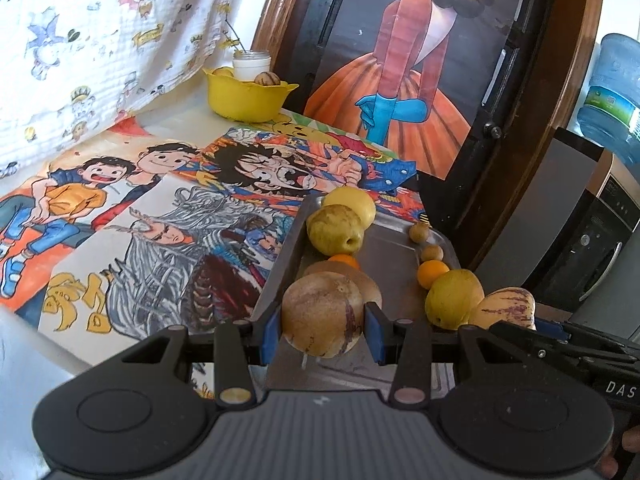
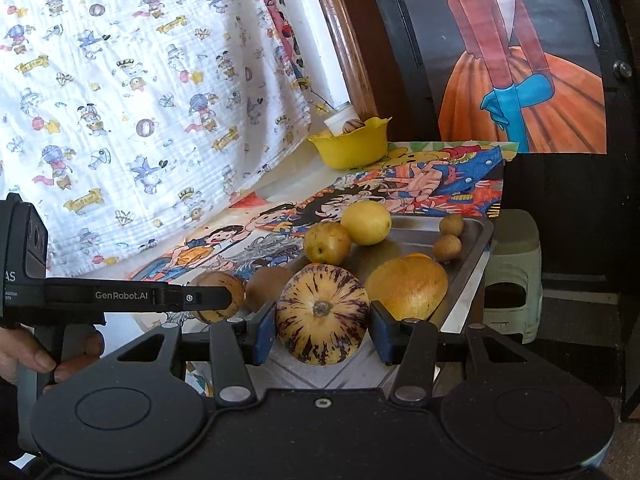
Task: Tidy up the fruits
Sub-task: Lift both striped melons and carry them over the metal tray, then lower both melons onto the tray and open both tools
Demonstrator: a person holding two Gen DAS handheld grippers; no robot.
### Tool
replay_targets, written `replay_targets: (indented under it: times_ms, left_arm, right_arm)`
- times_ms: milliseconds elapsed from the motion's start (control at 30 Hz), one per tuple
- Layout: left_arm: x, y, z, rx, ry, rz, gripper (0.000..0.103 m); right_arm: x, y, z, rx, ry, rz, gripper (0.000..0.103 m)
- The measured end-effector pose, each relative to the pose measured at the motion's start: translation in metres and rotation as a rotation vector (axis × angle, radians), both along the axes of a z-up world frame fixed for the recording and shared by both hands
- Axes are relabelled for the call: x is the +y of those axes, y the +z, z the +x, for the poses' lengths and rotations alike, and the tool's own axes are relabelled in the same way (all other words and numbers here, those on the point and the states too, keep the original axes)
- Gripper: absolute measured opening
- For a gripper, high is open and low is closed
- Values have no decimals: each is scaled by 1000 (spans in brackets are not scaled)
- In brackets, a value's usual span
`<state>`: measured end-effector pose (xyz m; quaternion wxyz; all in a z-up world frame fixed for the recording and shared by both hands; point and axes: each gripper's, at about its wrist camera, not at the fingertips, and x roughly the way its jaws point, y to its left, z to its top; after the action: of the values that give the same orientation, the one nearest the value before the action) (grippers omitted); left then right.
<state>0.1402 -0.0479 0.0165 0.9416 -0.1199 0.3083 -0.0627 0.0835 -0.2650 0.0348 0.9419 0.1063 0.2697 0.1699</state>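
Note:
My left gripper (image 1: 322, 322) is shut on a tan melon with faint purple streaks (image 1: 320, 312), held over the near end of a metal tray (image 1: 386, 246). My right gripper (image 2: 323, 326) is shut on a cream melon with dark purple stripes (image 2: 322, 314), also at the near edge of the tray (image 2: 416, 238). On the tray lie a yellow lemon-like fruit (image 1: 352, 203), a green-yellow fruit (image 1: 335, 233), two small oranges, two brown longans (image 1: 425, 242) and a yellow-green fruit (image 1: 454, 298). Each gripper shows in the other's view, side by side.
A yellow bowl (image 1: 248, 96) with fruit stands at the back of the table by a white jar (image 1: 251, 63). Drawings cover the tabletop (image 1: 160, 216). A patterned cloth hangs at the left, a dark framed panel stands behind, and a green stool (image 2: 512, 276) sits right of the tray.

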Motion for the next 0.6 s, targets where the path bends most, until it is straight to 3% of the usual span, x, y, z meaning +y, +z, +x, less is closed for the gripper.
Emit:
replay_targets:
  times_ms: [600]
  left_arm:
    - [-4, -10, -9, 36, -2, 17, 47]
  right_arm:
    - [18, -9, -10, -12, 22, -75, 51]
